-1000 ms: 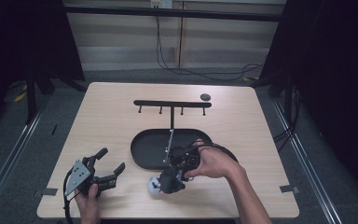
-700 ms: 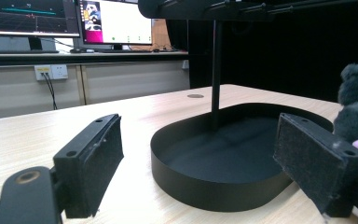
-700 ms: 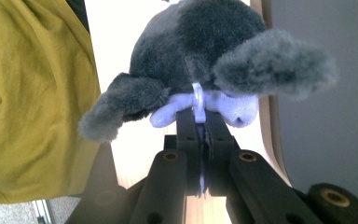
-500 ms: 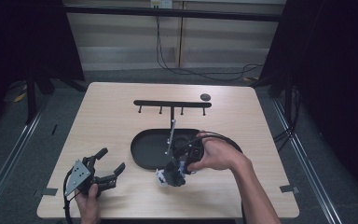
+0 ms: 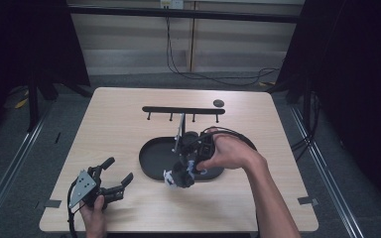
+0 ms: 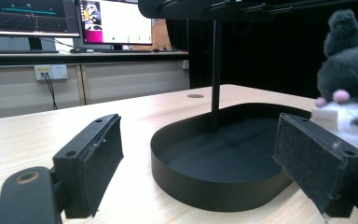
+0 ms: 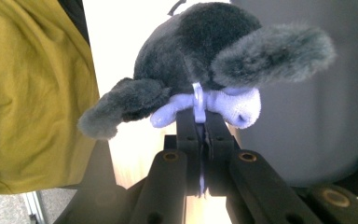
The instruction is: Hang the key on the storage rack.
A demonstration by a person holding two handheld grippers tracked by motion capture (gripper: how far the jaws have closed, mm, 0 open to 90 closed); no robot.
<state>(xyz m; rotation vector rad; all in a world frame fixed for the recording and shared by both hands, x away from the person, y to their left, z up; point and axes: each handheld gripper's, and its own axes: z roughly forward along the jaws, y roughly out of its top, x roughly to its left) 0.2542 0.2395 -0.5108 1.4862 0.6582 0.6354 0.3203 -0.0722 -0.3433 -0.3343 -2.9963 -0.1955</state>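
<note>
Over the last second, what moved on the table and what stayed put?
The right tool, shut on the plush toy by its loop, carried it from the bare tabletop near the front edge up and back to the front rim of the black tray. The left tool stayed open near the front left corner; the tray and its hook stand did not move.

Left gripper [image 5: 113,177] sits low at the near left, fingers [image 6: 91,163] spread wide apart, while the right gripper [image 5: 182,174] reaches in from the right forearm [image 5: 273,203], fingers [image 7: 189,135] pinched tight together.
</note>
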